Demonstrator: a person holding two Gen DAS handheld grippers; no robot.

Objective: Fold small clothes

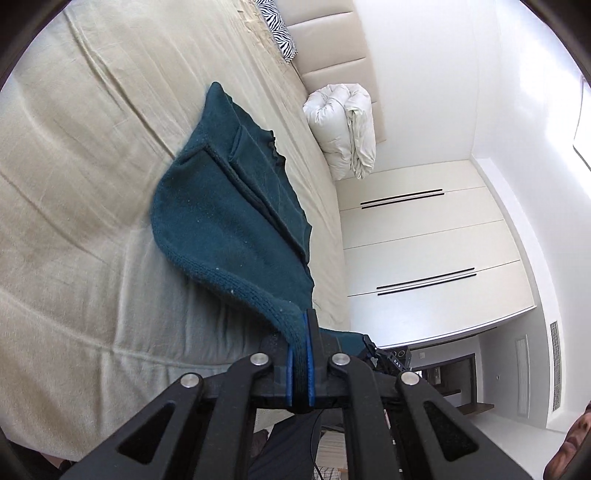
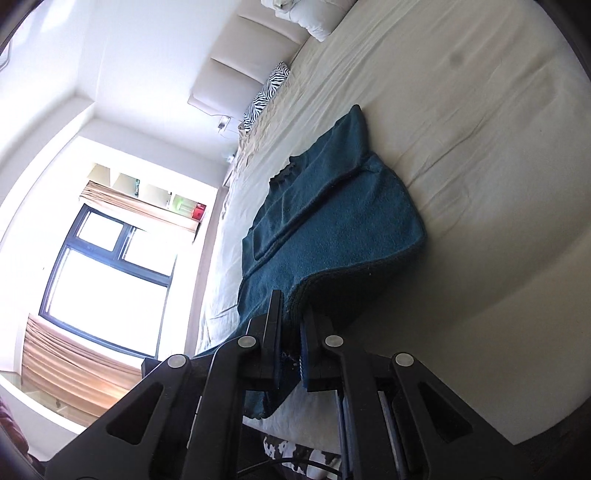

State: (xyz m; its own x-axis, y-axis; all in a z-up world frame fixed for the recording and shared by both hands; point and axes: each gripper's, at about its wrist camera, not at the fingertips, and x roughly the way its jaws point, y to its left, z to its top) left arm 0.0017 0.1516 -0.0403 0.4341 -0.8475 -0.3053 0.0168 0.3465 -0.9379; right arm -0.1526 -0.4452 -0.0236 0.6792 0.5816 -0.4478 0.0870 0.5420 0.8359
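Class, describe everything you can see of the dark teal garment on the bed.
The teal garment looks like fuzzy knit fleece with stitched seams and a ribbed hem. Its far part lies on the beige bed sheet. Its near edge is lifted, pinched by the left gripper and the right gripper.

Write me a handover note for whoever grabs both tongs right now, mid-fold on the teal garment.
Left tongs: shut on the near knitted hem of the dark teal fleece garment, lifted off the sheet.
Right tongs: shut on the same hem at its other corner, also raised.
Garment: far part, with the neckline, lies on the beige bed sheet; one sleeve is already folded in across the body.
Elsewhere: rolled white duvet and zebra-print pillow by the headboard, clear of the work.
Done: sleeve tucked, hem gripped at both corners.
Left: probably carry the hem toward the neckline, lay it flat, release both.
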